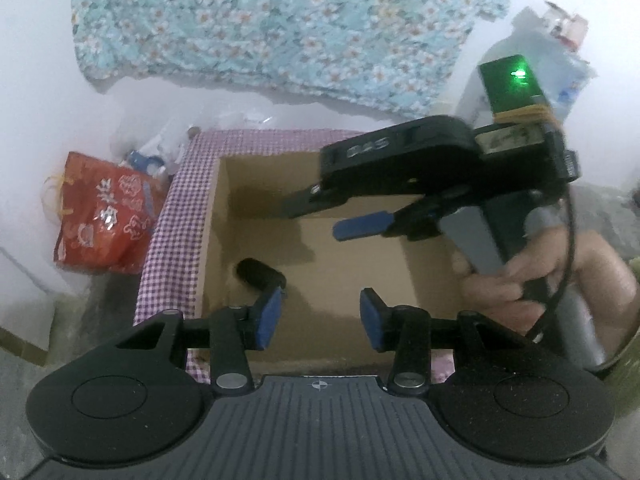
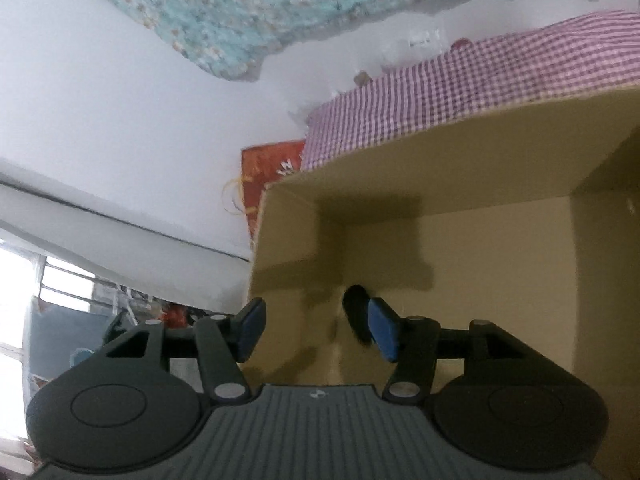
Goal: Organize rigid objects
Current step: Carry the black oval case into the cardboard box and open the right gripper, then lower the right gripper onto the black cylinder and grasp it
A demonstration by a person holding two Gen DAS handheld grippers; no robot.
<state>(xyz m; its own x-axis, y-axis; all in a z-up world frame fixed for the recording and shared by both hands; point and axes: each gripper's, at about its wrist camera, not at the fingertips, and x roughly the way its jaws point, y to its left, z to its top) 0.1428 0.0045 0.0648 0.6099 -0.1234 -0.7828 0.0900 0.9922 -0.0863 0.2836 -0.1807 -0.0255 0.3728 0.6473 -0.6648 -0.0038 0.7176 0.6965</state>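
An open cardboard box (image 1: 210, 240) stands on a purple checked cloth (image 1: 176, 216). A black cylindrical object (image 1: 258, 274) lies on the box floor at the left; it also shows in the right wrist view (image 2: 354, 310), partly hidden behind a blue pad. My left gripper (image 1: 318, 316) is open and empty over the box's near edge. My right gripper (image 2: 316, 330) is open and empty; in the left wrist view it (image 1: 320, 212) reaches into the box from the right. The box also shows in the right wrist view (image 2: 440, 184).
A red gift bag (image 1: 104, 224) stands left of the checked cloth, with plastic bags (image 1: 160, 148) behind it. A floral blue cloth (image 1: 280, 28) hangs on the white wall. White packages (image 1: 560, 52) sit at the far right.
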